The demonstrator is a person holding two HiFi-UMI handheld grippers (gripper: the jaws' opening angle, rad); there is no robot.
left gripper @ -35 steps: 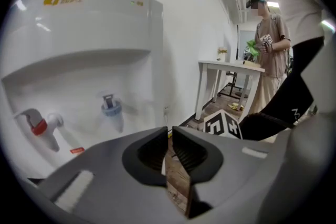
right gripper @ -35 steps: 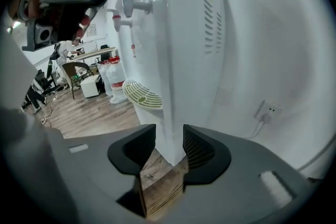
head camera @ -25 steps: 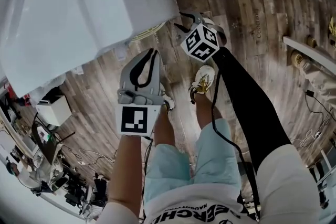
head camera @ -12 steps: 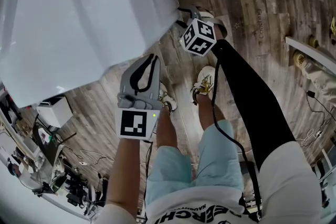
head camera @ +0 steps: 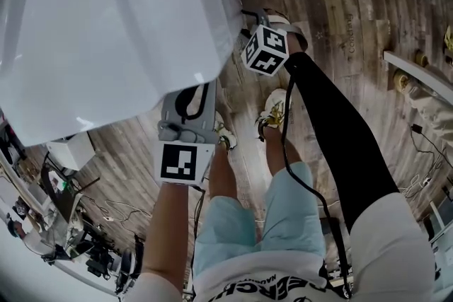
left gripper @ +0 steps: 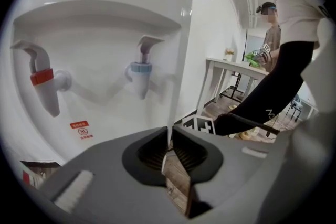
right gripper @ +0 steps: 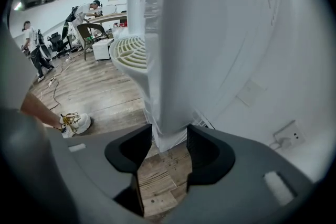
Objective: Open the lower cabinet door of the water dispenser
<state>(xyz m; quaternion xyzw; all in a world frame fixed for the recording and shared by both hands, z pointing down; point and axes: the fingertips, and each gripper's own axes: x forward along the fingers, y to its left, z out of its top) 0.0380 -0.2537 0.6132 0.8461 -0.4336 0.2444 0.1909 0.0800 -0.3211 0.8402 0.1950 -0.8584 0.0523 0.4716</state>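
The white water dispenser [head camera: 106,25] fills the upper left of the head view. Its red tap [left gripper: 42,78] and blue tap [left gripper: 140,71] show in the left gripper view. My right gripper [head camera: 253,16] is low at the dispenser's right front corner. Its jaws have just been opening and now stand wide on either side of a white vertical edge [right gripper: 170,86] of the lower body. Whether the pads touch that edge I cannot tell. The round drip tray [right gripper: 128,55] sits above. My left gripper [left gripper: 169,145] hangs in front of the taps, shut and empty.
The person's feet in pale shoes [head camera: 272,106] stand on the wooden floor just right of the dispenser. A wall socket [right gripper: 286,136] is on the white wall behind. A white table [left gripper: 236,68] and people stand further off; cables lie on the floor at lower left.
The dispenser now covers more of the head view and hides the left gripper's tips. The right gripper's marker cube has rolled a little and shifted slightly up.
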